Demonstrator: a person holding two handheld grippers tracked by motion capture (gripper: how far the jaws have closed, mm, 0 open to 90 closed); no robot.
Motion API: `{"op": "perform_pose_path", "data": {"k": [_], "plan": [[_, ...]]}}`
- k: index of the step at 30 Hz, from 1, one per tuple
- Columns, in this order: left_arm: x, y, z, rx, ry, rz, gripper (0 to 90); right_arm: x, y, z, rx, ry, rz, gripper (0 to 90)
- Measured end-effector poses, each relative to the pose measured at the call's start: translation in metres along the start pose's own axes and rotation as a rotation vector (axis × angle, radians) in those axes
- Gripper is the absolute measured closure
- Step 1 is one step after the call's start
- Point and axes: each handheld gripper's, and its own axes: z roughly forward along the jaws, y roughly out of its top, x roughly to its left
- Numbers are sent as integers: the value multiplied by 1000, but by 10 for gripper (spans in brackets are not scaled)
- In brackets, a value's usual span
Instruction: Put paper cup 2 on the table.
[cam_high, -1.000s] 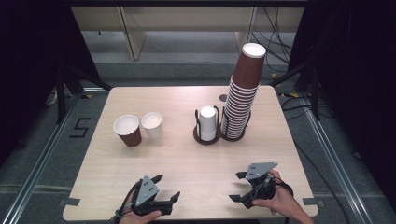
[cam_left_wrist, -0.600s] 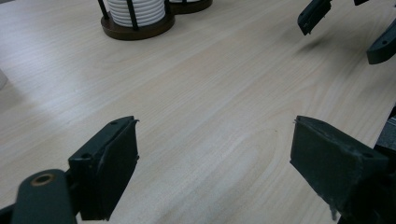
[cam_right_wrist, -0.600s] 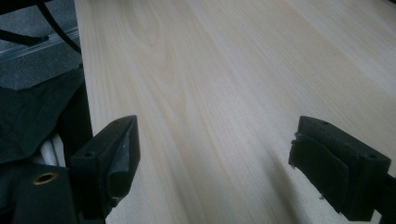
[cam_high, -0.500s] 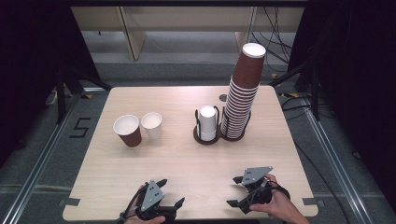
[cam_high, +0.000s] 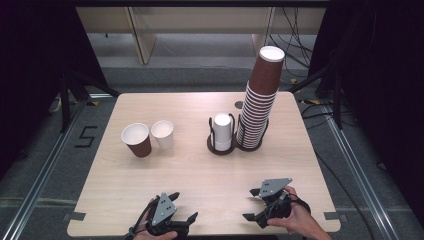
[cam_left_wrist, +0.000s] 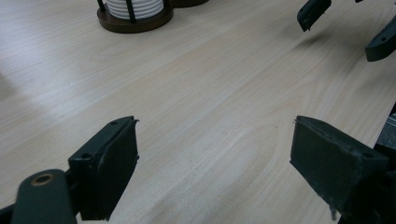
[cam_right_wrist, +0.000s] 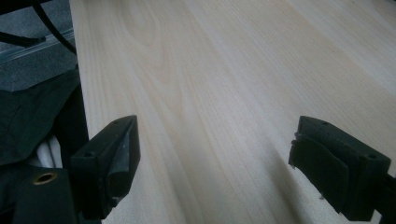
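My left gripper (cam_high: 184, 206) rests low at the table's near edge, left of centre, jaws open with bare wood between them (cam_left_wrist: 215, 140). My right gripper (cam_high: 250, 205) sits at the near edge on the right, also open and empty (cam_right_wrist: 215, 140); its jaws point left toward the other gripper. Its fingertips (cam_left_wrist: 313, 11) appear at the top right of the left gripper view. A brown paper cup (cam_high: 136, 140) and a white cup (cam_high: 163, 134) stand side by side at mid-left. A short stack of white cups (cam_high: 222, 132) sits in a dark holder (cam_left_wrist: 135, 21).
A tall, slightly leaning stack of brown cups (cam_high: 260, 100) stands in the adjoining holder at the right of the white stack. The wooden table (cam_high: 200, 170) has open surface between the cups and both grippers. Its near left edge (cam_right_wrist: 79, 84) drops to dark floor.
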Motion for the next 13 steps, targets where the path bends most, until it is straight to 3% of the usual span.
{"op": "perform_pose_path", "data": {"k": [13], "plan": [[0,0,0,-7,1,-4,148,1,0,1,-1,-7,5,159]]}}
